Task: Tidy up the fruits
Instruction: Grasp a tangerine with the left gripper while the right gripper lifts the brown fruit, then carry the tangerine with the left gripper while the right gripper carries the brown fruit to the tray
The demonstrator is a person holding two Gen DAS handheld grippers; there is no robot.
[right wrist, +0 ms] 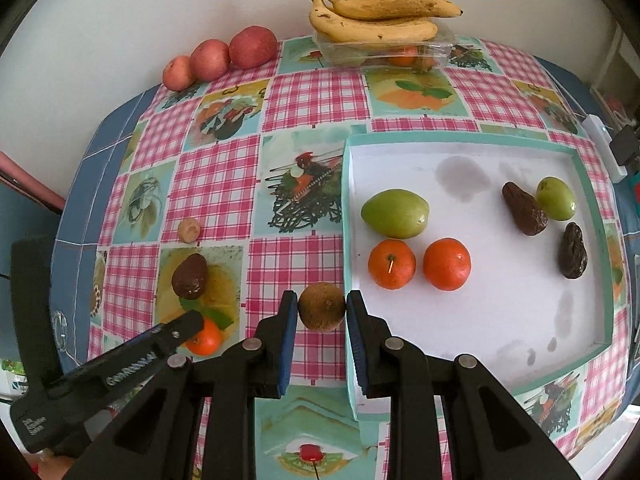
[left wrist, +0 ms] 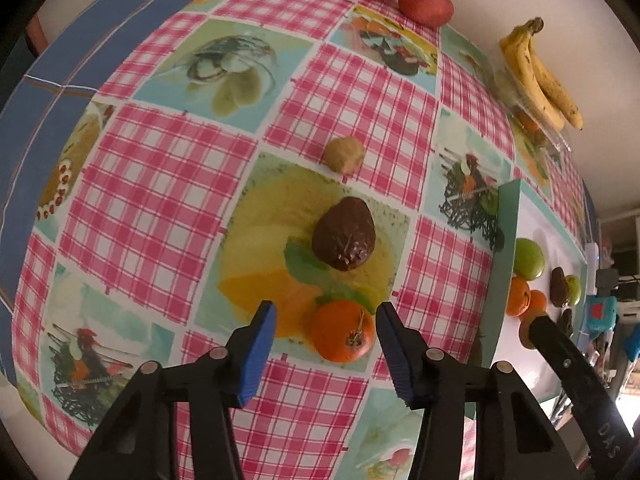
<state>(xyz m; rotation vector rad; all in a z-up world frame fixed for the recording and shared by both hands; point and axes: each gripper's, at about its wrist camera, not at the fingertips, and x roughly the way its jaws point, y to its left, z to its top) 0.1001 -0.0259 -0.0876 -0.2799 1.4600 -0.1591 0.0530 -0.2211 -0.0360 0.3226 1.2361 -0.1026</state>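
A pale, plain wall (right wrist: 140,8) rises at the far edge of the table, well ahead of the tongs. The table wears a glossy oilcloth (right wrist: 216,184) of pink-and-white check squares and turquoise picture panels, lying over a blue cloth with thin pale lines (right wrist: 100,152) that shows along the left border. Soft, even light falls across it. Far right, blurred white shelving (right wrist: 616,64) stands beyond the table.

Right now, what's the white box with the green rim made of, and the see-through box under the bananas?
White box: probably cardboard, matte, with grey stains soaked into its floor. See-through box: thin clear plastic, glossy; fruit shows through under the bananas.
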